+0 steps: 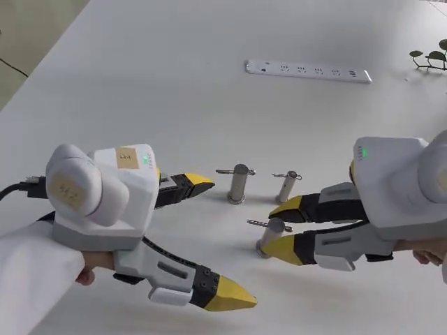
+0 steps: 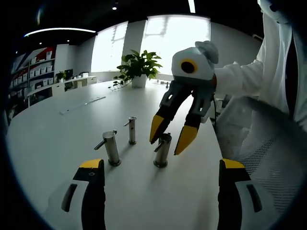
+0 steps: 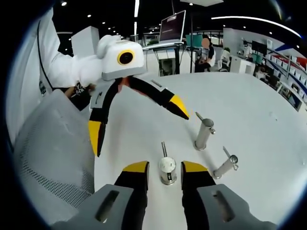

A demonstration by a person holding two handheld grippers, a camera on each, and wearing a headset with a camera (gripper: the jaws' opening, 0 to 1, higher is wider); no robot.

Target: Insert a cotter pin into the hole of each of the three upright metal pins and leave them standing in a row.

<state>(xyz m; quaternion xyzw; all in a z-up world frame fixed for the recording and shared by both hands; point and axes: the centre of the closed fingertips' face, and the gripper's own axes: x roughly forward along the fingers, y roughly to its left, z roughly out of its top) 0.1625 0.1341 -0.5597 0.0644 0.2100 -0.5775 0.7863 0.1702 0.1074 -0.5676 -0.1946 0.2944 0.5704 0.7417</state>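
the near metal pin [image 1: 269, 239] stands upright on the white worktop [image 1: 174, 105]. the near cotter pin [image 1: 258, 223] goes through the hole at its top and sticks out to one side. i have the right gripper [image 1: 269, 232] around this pin, released, with one yellow-tipped jaw on each side. in the right gripper view a thin strip of worktop shows between each jaw and the pin, so nothing is clamped.

just behind it in the head view stand the other two. the left metal pin [image 1: 239, 185] carries the left cotter pin [image 1: 230, 171] across its top. the right metal pin [image 1: 287, 187] carries the right cotter pin [image 1: 285, 176] the same way. the near pin sits in front of the gap between them, so from my headset the three form a shallow triangle more than a straight line.

the left gripper [image 1: 218, 239] is spread wide and holds nothing. it points at the group from the left, its upper jaw tip near the left metal pin but apart from it.

a white sleeve [image 1: 28, 279] runs back from that gripper. farther along the worktop lie a white power strip [image 1: 307, 71] and a few green plant leaves [image 1: 431, 57] at the edge.
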